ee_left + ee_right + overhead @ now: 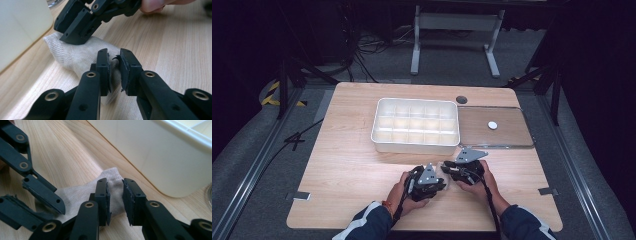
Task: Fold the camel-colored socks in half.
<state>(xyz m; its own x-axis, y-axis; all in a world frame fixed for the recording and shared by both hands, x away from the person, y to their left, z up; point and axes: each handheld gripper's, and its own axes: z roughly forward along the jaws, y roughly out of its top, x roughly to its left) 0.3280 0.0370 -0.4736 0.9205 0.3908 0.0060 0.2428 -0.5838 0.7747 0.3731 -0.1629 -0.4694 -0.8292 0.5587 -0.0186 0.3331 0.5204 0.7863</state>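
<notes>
A beige sock point(75, 55) lies on the wooden table point(347, 165) just in front of the white box, between my two grippers. My left gripper point(113, 53) is shut on a fold of the sock's near end. My right gripper point(115, 181) stands over the sock's point(75, 195) other end with its jaws a little apart; the cloth shows in the gap and the pads do not press on it. In the high view the left gripper point(439, 182) and right gripper point(447, 169) meet tip to tip near the table's front middle, each in a hand.
The white box point(377, 135) with several empty compartments sits mid-table, its wall close behind the sock point(155, 152). Right of it lies a clear flat lid point(517, 142) with a small white disc point(492, 125) on it. A grey grommet point(461, 99) is behind.
</notes>
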